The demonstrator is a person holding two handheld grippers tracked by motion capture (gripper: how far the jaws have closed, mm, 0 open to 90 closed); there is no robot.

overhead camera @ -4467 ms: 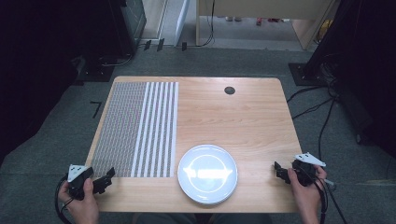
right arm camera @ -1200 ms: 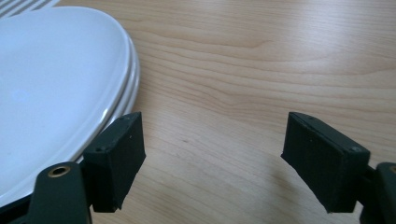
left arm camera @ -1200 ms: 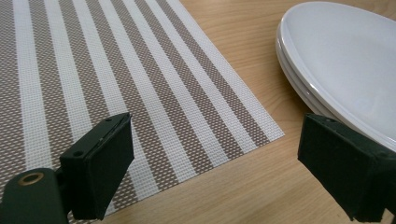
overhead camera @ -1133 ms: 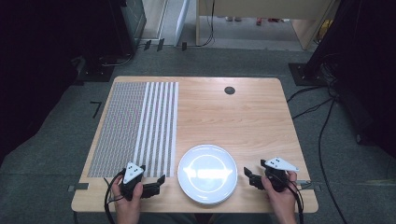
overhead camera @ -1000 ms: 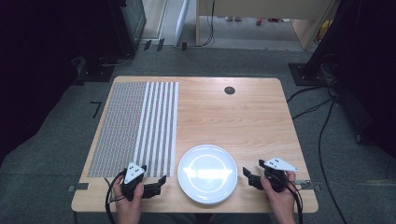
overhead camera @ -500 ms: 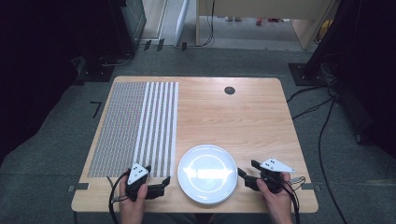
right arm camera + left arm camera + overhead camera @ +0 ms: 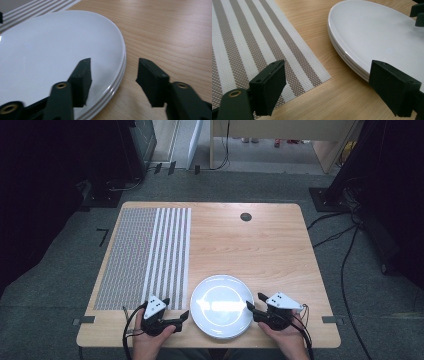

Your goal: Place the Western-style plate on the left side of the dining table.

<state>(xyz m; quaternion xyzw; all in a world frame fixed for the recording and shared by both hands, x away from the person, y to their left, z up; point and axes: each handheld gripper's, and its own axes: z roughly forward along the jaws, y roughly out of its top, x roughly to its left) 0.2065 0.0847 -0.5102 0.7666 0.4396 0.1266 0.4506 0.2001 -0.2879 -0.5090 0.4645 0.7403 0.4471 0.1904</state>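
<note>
- Glossy round white ceramic plates (image 7: pixel 222 306), stacked with three rims showing, lie between both grippers
- Left gripper (image 7: pixel 332 87), jaws wide, flanks the near rim
- Right gripper (image 7: pixel 113 78), jaws wide, straddles the opposite rim

My left gripper (image 7: pixel 176 318) sits low at the table's near edge, jaws wide; my right gripper (image 7: pixel 255 304) mirrors it, jaws apart.

Left gripper (image 7: pixel 176 318) moved from table's left corner to plate (image 7: pixel 220 292) edge; right gripper (image 7: pixel 256 303) closed in likewise.
</note>
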